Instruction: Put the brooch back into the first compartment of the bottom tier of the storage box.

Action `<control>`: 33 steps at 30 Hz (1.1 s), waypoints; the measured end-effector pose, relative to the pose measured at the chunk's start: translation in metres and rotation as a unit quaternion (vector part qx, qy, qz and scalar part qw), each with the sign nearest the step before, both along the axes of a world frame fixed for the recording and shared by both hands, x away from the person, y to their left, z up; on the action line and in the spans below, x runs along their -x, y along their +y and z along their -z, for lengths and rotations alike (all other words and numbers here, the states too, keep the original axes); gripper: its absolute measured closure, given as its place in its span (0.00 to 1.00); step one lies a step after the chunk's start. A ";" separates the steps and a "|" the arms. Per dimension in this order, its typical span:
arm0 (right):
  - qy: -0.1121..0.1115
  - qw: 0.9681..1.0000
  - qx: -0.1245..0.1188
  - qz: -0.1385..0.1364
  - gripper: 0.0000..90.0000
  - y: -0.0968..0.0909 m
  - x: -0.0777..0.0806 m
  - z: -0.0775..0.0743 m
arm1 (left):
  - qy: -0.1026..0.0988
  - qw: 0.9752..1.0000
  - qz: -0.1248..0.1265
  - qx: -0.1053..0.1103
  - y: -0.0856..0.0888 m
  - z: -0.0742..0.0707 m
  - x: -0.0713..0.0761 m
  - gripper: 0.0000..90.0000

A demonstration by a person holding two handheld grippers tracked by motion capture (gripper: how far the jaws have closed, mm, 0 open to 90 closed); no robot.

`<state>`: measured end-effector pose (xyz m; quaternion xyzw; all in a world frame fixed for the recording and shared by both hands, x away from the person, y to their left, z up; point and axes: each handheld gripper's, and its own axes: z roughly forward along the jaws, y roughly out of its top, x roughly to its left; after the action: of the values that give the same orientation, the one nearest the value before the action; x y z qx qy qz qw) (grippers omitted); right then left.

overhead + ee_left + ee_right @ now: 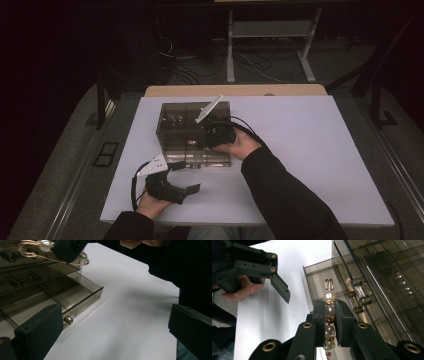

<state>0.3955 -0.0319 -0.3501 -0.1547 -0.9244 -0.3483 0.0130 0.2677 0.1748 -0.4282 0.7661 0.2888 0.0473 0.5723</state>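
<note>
Fingers of the right gripper [209,136] hang over the smoky clear drawer box [172,131] on the white table [310,150] in the high view; the left gripper [186,176] rests before the box, jaws parted.

Left gripper view: wide-spread fingers [42,326] flank bare table, the pulled-out drawer [82,293] just beside.

Right gripper view: fingers [319,312] clamp a pearl-and-gold hair clip [329,312], apparently above the open drawer.
</note>
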 end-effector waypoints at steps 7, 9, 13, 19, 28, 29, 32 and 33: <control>0.004 1.000 -0.002 -0.010 0.88 0.013 -0.001 0.004 | -0.001 1.000 0.001 0.000 0.001 0.000 0.000 0.00; 0.003 1.000 0.001 -0.010 0.88 0.014 -0.002 0.005 | -0.001 1.000 0.000 0.001 0.002 0.000 0.000 0.00; 0.003 1.000 0.000 -0.016 0.88 0.024 -0.004 0.008 | -0.001 1.000 0.000 0.002 0.002 0.000 0.000 0.00; -0.001 1.000 -0.002 -0.021 0.88 0.034 -0.004 0.013 | 0.000 1.000 0.003 0.003 0.001 0.000 0.000 0.00; 0.004 1.000 0.000 -0.022 0.88 0.052 -0.008 0.027 | -0.001 1.000 0.003 0.003 0.002 -0.001 0.000 0.00; 0.002 1.000 0.000 -0.021 0.88 0.054 -0.008 0.028 | -0.001 1.000 0.004 0.003 0.002 -0.001 0.000 0.00; 0.004 1.000 -0.002 -0.021 0.88 0.058 -0.010 0.032 | 0.000 1.000 0.003 0.004 0.002 -0.001 0.000 0.00; 0.006 1.000 -0.001 -0.020 0.88 0.059 -0.010 0.033 | 0.000 1.000 0.003 0.004 0.002 -0.001 0.000 0.00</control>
<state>0.4054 0.0274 -0.3828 -0.1380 -0.9270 -0.3477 0.0258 0.2681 0.1767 -0.4277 0.7649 0.2865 0.0448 0.5752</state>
